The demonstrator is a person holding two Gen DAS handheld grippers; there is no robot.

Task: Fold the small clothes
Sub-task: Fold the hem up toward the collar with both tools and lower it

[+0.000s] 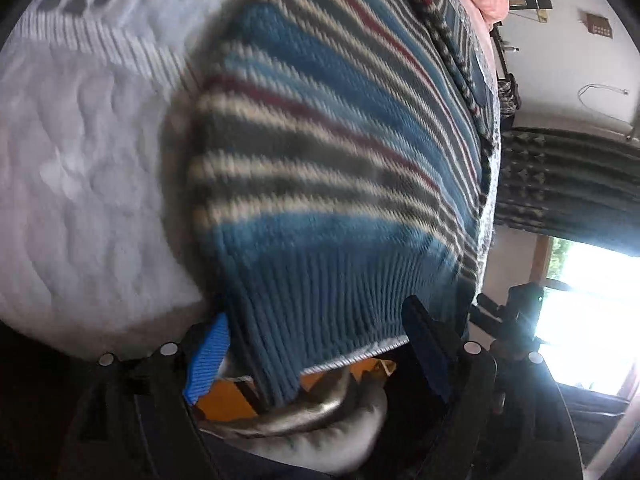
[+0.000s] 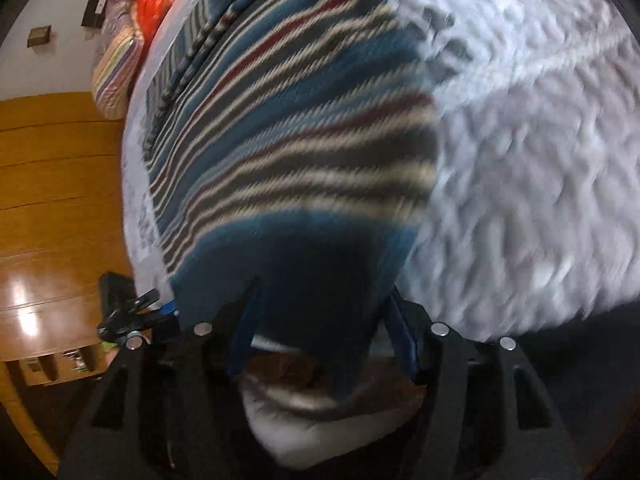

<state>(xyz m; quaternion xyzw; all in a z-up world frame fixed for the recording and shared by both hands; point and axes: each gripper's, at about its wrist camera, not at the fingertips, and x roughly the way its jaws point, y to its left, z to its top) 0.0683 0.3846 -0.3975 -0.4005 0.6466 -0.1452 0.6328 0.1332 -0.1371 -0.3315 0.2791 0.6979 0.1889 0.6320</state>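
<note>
- Left wrist view: left hand-held gripper (image 1: 316, 356) pinches the sweater (image 1: 328, 152) at its ribbed hem, over the bed (image 1: 80, 184).
- Right hand-held gripper (image 2: 320, 336) likewise clamps the hem.
- We judge the knit soft, stretchy, light; hold corners.

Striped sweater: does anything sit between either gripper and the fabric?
Nothing visible does. The striped sweater hem already lies between the fingers of the left gripper and the right gripper, above the white quilted bedcover.

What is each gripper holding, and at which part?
Both the left gripper and the right gripper hold the striped sweater by its blue ribbed hem, lifted over the white quilt.
</note>
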